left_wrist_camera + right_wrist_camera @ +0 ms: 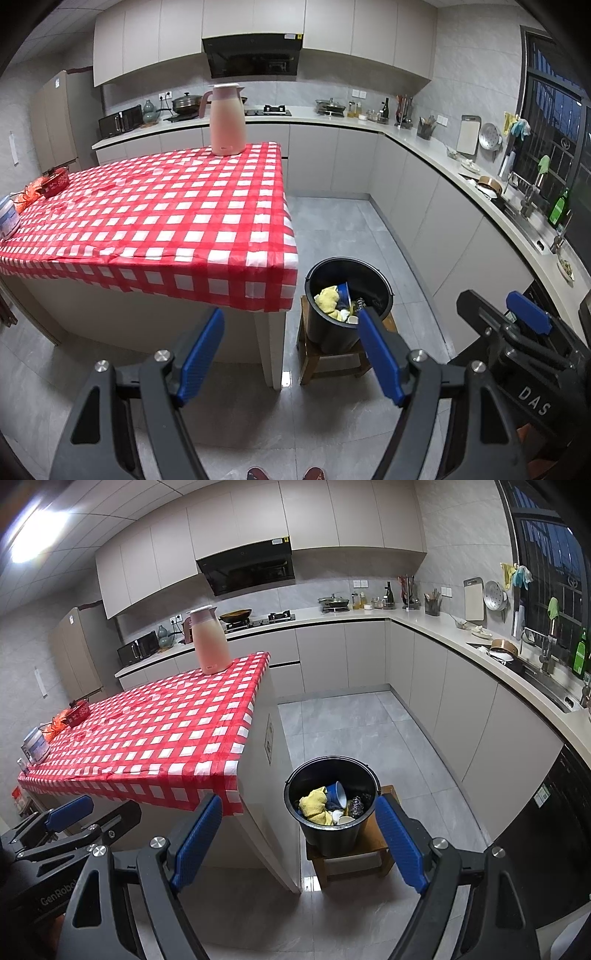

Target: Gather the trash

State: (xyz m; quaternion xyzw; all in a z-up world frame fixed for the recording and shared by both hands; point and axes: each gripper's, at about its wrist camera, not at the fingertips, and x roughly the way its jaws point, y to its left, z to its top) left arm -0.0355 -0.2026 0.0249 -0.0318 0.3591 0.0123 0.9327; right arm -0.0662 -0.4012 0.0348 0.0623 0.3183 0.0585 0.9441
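Trash sits in a black bin (pixel 347 295) (pixel 332 805), which stands on a small wooden stool (pixel 325 360) (pixel 373 853) on the grey tile floor (pixel 351 229) (pixel 362 731), just off the near right corner of the tabletop (pixel 159 210) (pixel 159 731). Inside the bin: yellow cloth (pixel 327 298) (pixel 313 805), a blue cup (pixel 344 293) (pixel 337 794) lying on its side w/ white inside showing, a white cup (pixel 352 319) (pixel 345 819) near the front wall, plus sth dark and knobbly (pixel 356 805) at right, can't tell what.

Left tool (pixel 291 354): released, blue pads wide apart, nothing btwn them; held low, over the floor in front of the tabletop's near edge, right pad overlapping the bin's front rim in view. Right tool (pixel 301 840): also released, pads spread wide, nothing held; bin shows btwn the pads, apart from them. Each tool shows at the edge of the other's view (pixel 528 314) (pixel 70 808).

Tabletop has a red/white check cloth. Pink jug (pixel 226 120) (pixel 208 640) upright at the far right corner. Along the left edge: red box (pixel 55 181) (pixel 79 713), orange netting (pixel 27 195) (pixel 55 725) beside it, and a white tin (pixel 8 219) (pixel 35 746) nearest the cam.

Behind: L-shaped counter (pixel 332 120) (pixel 369 614) w/ hob, pans, bottles; sink (pixel 524 221) (pixel 546 686) under the window at right; hood (pixel 253 55) (pixel 247 568) above. Shoe tips (pixel 284 473) at the bottom of the left view.
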